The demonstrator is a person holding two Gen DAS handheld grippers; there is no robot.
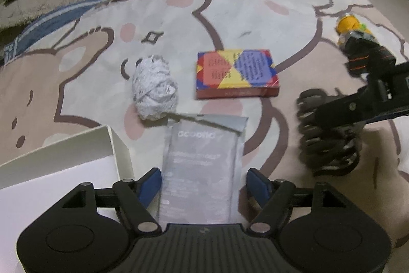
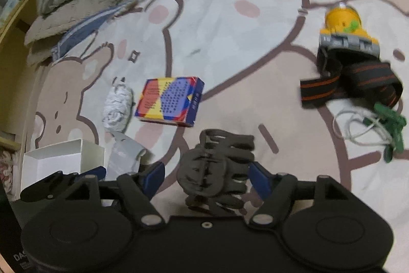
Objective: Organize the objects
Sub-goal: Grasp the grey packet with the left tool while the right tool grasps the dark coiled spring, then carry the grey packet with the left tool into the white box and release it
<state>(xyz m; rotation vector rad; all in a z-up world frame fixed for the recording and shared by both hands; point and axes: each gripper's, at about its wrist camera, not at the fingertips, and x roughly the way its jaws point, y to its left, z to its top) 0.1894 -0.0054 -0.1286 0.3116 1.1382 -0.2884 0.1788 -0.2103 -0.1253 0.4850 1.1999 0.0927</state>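
A: What was laid out on the bear-print bedsheet (image 1: 230, 17)?

B: The white box (image 1: 51, 165) was seen open at the near left. Beyond it, well apart, lay a coloured card box (image 1: 235, 73) and a crumpled paper ball (image 1: 153, 88). A headlamp (image 2: 345, 42) with a striped strap was set far right.

A: And the left gripper (image 1: 203, 186)?

B: It was held wide, with a grey foil packet (image 1: 202, 165) lying between its blue pads, gripped by neither.

A: The right gripper (image 2: 205, 179)?

B: It was likewise spread, and a black hair claw (image 2: 217, 168) was framed between the fingers; contact could not be made out through the blur, though it was probably untouched.

A: How would the step be done well?

B: The pads would best be lowered squarely over each item, closed on the packet's long edges and the clip's body, then both carried to the box.
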